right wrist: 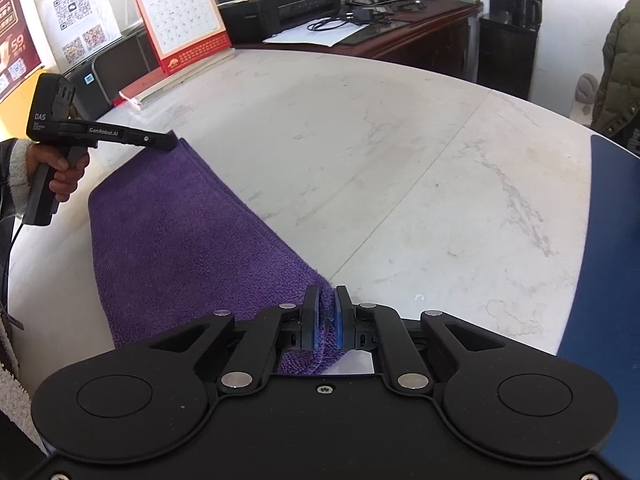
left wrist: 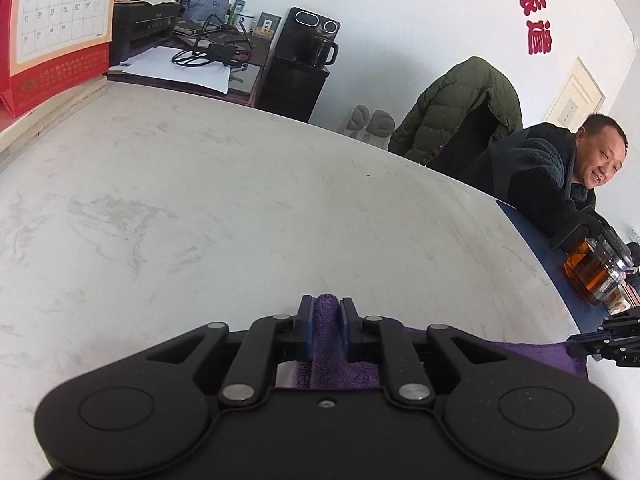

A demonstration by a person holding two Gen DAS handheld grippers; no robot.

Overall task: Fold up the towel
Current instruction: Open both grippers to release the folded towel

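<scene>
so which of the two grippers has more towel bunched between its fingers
The left gripper: a thick roll of the purple towel fills its gap. The right gripper pinches only a thin corner edge, its pads nearly touching.

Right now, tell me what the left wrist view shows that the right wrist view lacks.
Only the left wrist view shows a seated person and a glass teapot. Only the right wrist view shows the hand holding the left gripper and QR-code posters. Both show the purple towel pinched at two corners, the right gripper, the marble table and a calendar.
</scene>
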